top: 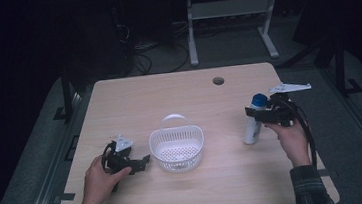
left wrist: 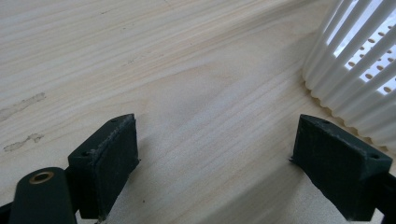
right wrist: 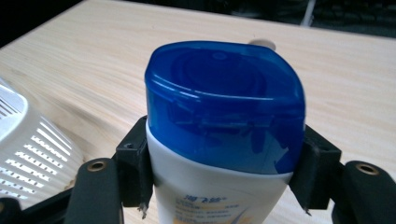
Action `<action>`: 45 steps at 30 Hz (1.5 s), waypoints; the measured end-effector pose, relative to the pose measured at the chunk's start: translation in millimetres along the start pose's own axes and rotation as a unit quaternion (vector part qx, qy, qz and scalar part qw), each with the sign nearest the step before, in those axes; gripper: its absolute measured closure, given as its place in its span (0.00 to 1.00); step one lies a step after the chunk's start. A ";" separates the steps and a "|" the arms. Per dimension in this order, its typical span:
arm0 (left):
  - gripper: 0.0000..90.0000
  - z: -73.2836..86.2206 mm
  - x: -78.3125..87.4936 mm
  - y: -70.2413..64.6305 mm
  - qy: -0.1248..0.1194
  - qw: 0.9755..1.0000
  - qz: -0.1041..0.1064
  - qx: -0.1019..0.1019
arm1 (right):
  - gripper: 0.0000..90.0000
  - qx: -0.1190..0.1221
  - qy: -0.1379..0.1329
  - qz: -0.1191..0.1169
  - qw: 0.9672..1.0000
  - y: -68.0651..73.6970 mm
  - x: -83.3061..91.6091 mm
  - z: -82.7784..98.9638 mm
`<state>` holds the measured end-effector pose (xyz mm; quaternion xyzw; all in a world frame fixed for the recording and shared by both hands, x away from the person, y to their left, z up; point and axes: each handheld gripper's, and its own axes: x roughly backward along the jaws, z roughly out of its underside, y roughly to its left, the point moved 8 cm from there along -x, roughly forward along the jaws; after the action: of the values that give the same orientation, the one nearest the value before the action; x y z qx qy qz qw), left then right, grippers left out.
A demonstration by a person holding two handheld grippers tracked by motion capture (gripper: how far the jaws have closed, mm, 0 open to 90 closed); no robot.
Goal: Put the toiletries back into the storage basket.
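A white bottle (top: 253, 127) with a blue cap (right wrist: 224, 102) stands upright at the table's right side. My right gripper (top: 260, 113) is shut on the bottle just under the cap, one pad pressing each side of its neck (right wrist: 219, 186). A white slotted basket (top: 177, 147) with a handle sits in the middle of the table. My left gripper (top: 142, 162) rests low on the wood just left of the basket, jaws wide open with nothing between them; its view shows bare table and the basket wall (left wrist: 355, 79) at the right.
The wooden table (top: 183, 96) has a round cable hole (top: 218, 81) near its far edge. Beyond the far edge stand a white desk frame (top: 226, 22) and loose cables on a dark floor.
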<state>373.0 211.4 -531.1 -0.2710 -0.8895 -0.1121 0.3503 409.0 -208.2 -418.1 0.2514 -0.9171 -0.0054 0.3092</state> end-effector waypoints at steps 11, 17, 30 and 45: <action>0.15 0.0 -0.1 -0.2 0.000 1.000 0.001 0.001 | 0.39 0.009 -0.034 -0.011 0.999 3.7 11.9 -6.9; 0.15 0.0 0.1 0.2 0.001 1.000 0.000 -0.001 | 0.39 0.014 -0.045 -0.017 0.999 7.4 16.6 -11.9; 0.15 0.1 0.1 -0.2 0.001 1.000 0.001 0.001 | 0.39 0.033 -0.063 -0.040 0.997 28.0 29.4 -27.2; 0.15 0.1 0.2 -0.1 0.002 1.000 0.001 0.000 | 0.39 0.054 -0.078 -0.063 0.994 52.6 36.1 -39.5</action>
<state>372.7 211.4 -531.0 -0.2718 -0.8885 -0.1117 0.3524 382.7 -173.3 -357.1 0.3237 -0.9197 0.0053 0.2221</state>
